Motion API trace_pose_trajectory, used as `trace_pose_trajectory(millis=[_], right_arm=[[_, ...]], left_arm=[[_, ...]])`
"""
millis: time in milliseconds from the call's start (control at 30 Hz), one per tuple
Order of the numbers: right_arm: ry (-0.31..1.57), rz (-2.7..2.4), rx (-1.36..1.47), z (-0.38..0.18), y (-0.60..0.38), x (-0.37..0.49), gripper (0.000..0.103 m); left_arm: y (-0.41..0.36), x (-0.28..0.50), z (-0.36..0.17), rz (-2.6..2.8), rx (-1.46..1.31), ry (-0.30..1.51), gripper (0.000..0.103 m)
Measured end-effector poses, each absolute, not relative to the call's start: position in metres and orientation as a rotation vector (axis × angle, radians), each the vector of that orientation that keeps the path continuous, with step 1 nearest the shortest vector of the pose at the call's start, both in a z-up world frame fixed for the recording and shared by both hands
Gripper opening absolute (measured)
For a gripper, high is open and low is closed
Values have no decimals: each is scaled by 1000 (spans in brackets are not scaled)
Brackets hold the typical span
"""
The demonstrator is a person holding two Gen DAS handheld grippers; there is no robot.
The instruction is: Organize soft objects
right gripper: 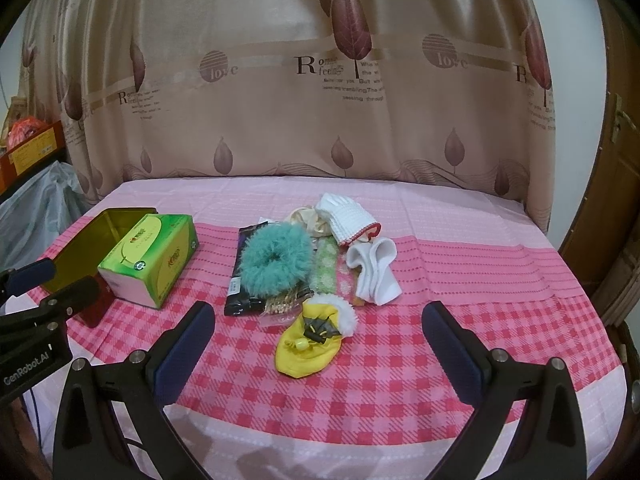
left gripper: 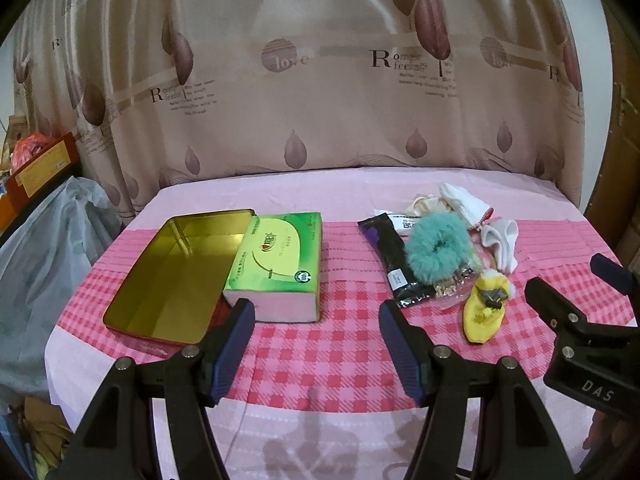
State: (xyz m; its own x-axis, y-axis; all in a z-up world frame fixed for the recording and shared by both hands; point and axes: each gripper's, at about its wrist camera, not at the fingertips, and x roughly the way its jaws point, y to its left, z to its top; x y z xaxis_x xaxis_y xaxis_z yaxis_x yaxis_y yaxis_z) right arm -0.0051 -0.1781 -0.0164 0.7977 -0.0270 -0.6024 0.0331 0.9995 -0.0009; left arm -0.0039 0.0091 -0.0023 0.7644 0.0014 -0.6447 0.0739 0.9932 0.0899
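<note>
fluffy teal scrunchie point(right gripper: 276, 264); yellow, perhaps knitted, bootie point(right gripper: 308, 344)

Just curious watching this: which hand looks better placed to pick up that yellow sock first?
Probably the right gripper: it is open and the yellow sock lies straight between its fingers. The left gripper, also open, faces bare cloth beside the tissue pack.

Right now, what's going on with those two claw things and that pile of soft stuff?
Left gripper open, empty; right gripper open, empty. Soft pile untouched beside the empty gold tin. Tissue pack leans on the tin's rim.
</note>
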Motion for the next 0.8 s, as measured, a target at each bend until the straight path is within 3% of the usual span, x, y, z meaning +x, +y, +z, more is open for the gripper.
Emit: trace_pose_trajectory(millis=[800], right_arm=[[649,-28,13,-17,-177,-6,102]], left_arm=[[11,4,-15,-30,107,781,66]])
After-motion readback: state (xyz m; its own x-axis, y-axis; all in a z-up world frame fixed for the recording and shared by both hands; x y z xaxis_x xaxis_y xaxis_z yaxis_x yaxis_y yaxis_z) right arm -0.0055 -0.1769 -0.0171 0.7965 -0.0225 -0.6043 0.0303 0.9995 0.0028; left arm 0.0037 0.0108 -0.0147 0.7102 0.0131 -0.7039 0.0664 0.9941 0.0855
